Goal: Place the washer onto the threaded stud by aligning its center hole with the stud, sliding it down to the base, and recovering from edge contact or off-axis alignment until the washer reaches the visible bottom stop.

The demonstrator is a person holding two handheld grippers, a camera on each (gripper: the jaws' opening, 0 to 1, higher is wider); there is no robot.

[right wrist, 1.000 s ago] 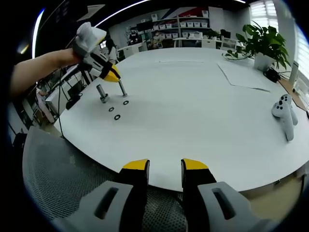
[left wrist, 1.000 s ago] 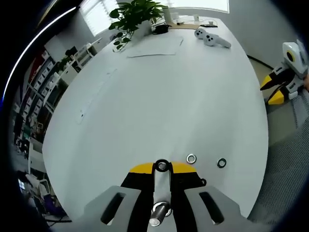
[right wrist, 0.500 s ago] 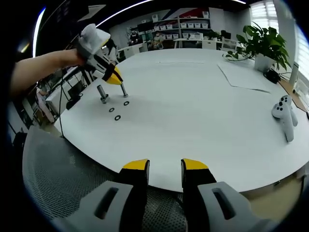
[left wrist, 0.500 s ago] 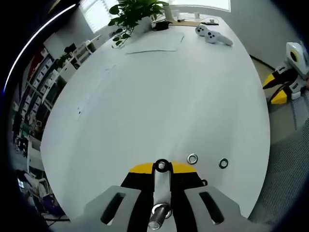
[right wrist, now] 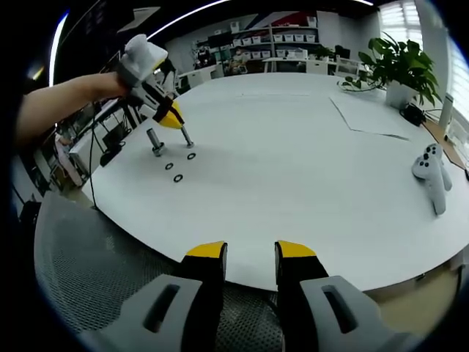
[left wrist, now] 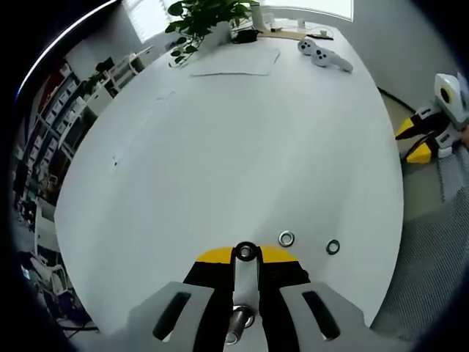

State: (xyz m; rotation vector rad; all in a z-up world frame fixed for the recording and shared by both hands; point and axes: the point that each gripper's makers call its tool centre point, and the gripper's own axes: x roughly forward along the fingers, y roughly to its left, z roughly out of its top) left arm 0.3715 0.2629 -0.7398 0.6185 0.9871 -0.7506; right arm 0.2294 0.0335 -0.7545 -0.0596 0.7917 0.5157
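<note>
My left gripper (left wrist: 245, 254) is shut on a small dark washer (left wrist: 239, 251) pinched between its yellow tips. In the right gripper view this left gripper (right wrist: 174, 122), held by a person's hand, hovers just above a thin threaded stud (right wrist: 187, 136) standing on the white table (right wrist: 293, 161). Whether the washer touches the stud top I cannot tell. A thicker second stud (right wrist: 155, 141) stands beside it and appears low between my left jaws (left wrist: 234, 323). Loose washers (left wrist: 286, 238) (left wrist: 333, 247) lie nearby. My right gripper (right wrist: 250, 257) is open and holds nothing, near the table's front edge.
A potted plant (right wrist: 399, 55), a paper sheet (right wrist: 366, 114) and white game controllers (right wrist: 432, 172) sit at the table's far side. A mesh chair (right wrist: 95, 279) stands below the table edge. The right gripper (left wrist: 412, 143) shows off the table's right side.
The left gripper has shifted slightly over the stud, and the thicker stud sits lower between its jaws. The right gripper has not moved.
</note>
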